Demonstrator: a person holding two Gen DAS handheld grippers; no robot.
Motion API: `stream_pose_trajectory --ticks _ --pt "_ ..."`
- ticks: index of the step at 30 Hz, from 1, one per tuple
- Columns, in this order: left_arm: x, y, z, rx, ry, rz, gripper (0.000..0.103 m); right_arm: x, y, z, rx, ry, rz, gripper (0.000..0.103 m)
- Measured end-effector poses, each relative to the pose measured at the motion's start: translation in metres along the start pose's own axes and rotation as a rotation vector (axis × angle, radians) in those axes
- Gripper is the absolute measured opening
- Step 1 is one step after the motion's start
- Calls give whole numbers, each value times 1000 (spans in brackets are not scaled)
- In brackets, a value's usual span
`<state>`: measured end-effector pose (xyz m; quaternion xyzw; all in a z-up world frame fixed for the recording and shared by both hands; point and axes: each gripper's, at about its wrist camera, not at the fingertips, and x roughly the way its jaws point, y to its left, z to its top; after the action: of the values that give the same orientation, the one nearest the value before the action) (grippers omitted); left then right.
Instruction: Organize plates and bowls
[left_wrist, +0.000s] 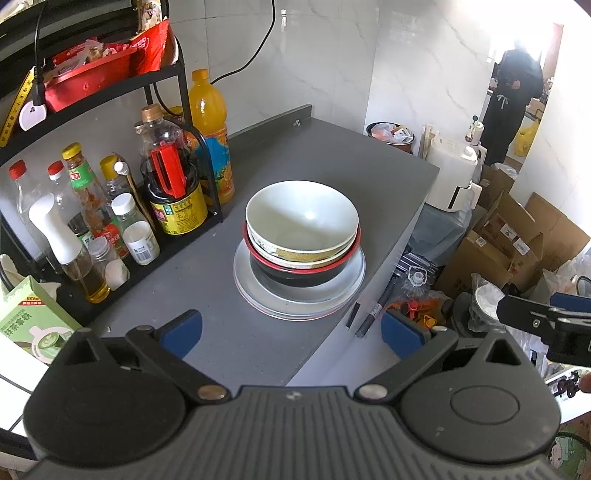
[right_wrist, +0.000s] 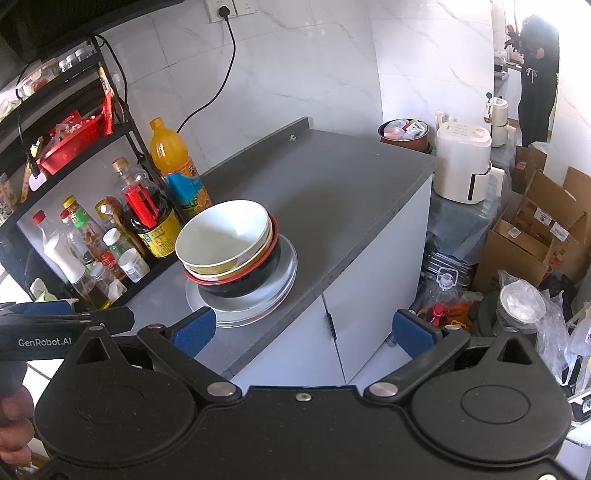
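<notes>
At the centre of the left wrist frame, a stack of bowls (left_wrist: 302, 221) sits on stacked plates (left_wrist: 299, 299) on the grey counter (left_wrist: 332, 155); a white bowl (left_wrist: 301, 216) is on top, a black bowl with a red rim (left_wrist: 295, 275) at the bottom. The left gripper (left_wrist: 291, 334) and right gripper (right_wrist: 303, 330) both hang spread wide, holding nothing, short of the stack. Bottles (left_wrist: 110, 206) crowd the left of the frame.

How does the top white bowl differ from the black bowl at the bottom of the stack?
The white bowl is pale and sits uppermost, its inside open to view; the black bowl is dark with a red rim, sits on the plates, and is filled by other bowls. Both stand upright, nested.
</notes>
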<state>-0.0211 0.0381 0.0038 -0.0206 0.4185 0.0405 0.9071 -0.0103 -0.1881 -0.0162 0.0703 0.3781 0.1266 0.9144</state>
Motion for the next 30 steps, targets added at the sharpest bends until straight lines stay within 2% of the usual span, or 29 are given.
stream_pose_trajectory --ticks 30 --pt "-7 0 -7 7 -5 -16 102 -7 2 -7 19 -5 -9 103"
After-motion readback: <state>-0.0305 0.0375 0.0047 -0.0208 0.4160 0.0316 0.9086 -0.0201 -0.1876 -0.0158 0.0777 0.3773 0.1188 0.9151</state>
